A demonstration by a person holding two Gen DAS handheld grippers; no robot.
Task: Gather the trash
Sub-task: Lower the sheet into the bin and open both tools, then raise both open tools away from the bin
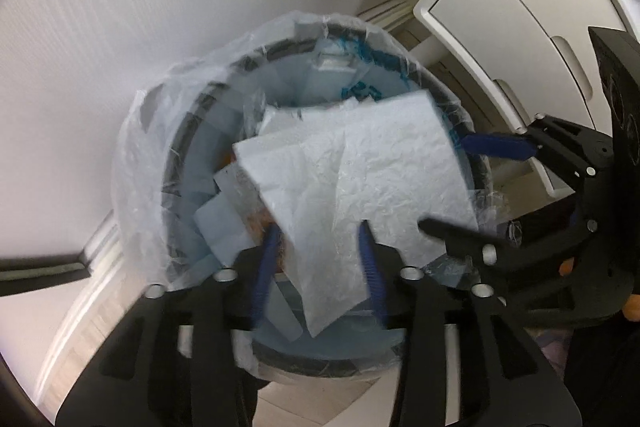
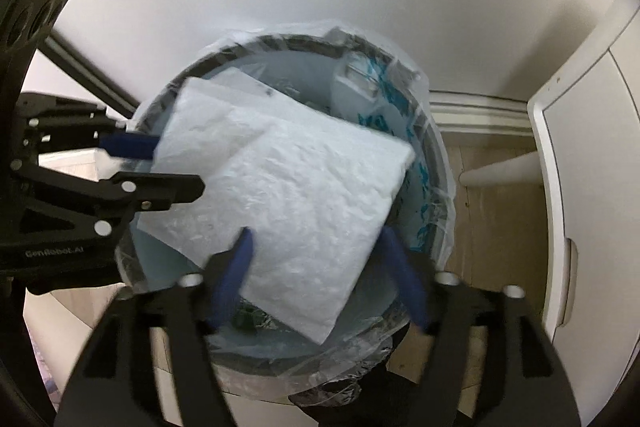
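A round trash bin (image 1: 184, 163) (image 2: 436, 163) lined with a clear plastic bag stands below both grippers. White crumpled paper sheets (image 1: 360, 171) (image 2: 288, 187) lie across the bin's opening, over other light-blue and white trash. My left gripper (image 1: 318, 231) hangs over the bin's near side, jaws apart, the sheets lying between and beyond its blue pads. My right gripper (image 2: 316, 239) is also open over the bin, the sheet between its fingers without being pinched. Each gripper shows in the other's view: the right (image 1: 444, 183) and the left (image 2: 176, 167).
A white wall rises behind the bin. A white cabinet (image 1: 520, 7) (image 2: 580, 187) stands to the right, with a white furniture leg (image 2: 500, 173) beside the bin. Light wooden floor (image 2: 488, 227) shows around the bin. A dark bar (image 1: 40, 267) runs at the left.
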